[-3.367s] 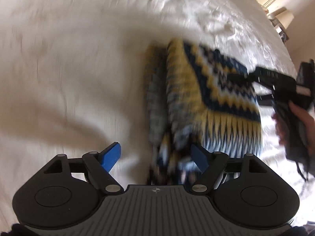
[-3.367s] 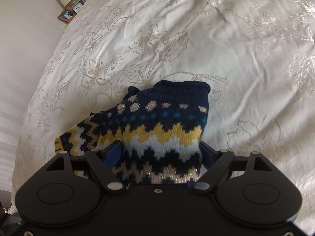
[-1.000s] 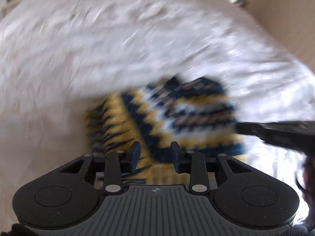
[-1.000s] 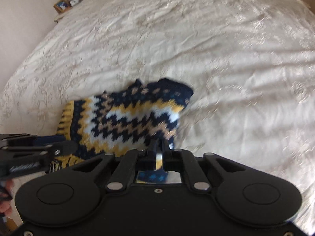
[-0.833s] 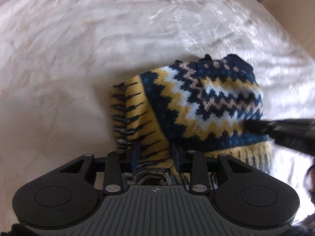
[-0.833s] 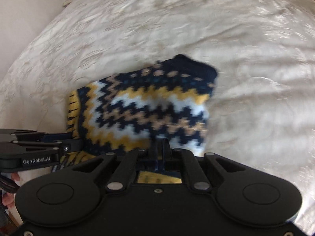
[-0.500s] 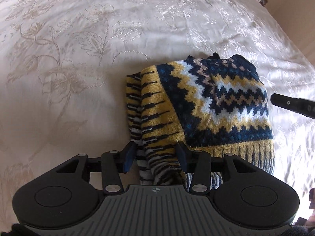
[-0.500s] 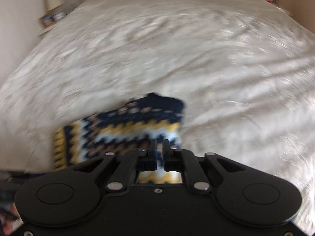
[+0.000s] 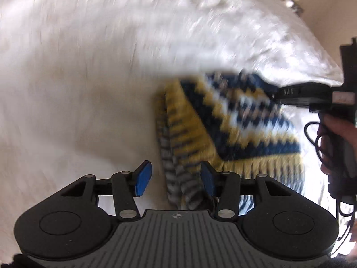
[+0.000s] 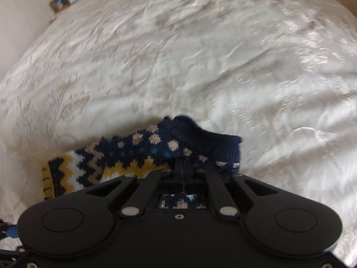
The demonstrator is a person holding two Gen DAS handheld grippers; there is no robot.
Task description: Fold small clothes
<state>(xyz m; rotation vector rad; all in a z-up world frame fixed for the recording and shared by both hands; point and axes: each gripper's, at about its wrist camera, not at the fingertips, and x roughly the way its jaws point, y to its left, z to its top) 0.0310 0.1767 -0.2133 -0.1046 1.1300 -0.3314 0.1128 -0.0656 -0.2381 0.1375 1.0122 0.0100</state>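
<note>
On the white bed [image 10: 200, 55] lies the folded sweater [image 9: 234, 122]. Your left gripper [image 9: 176, 176] stands apart around its striped edge, letting go; your right gripper [image 10: 183, 167], clamped together, pins its navy end.

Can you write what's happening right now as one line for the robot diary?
left gripper: open, just opened, off sweater | right gripper: shut on sweater | sweater: folded on bedspread

The folded sweater [image 9: 234, 125] lies on the bedspread [image 9: 89, 78].
</note>
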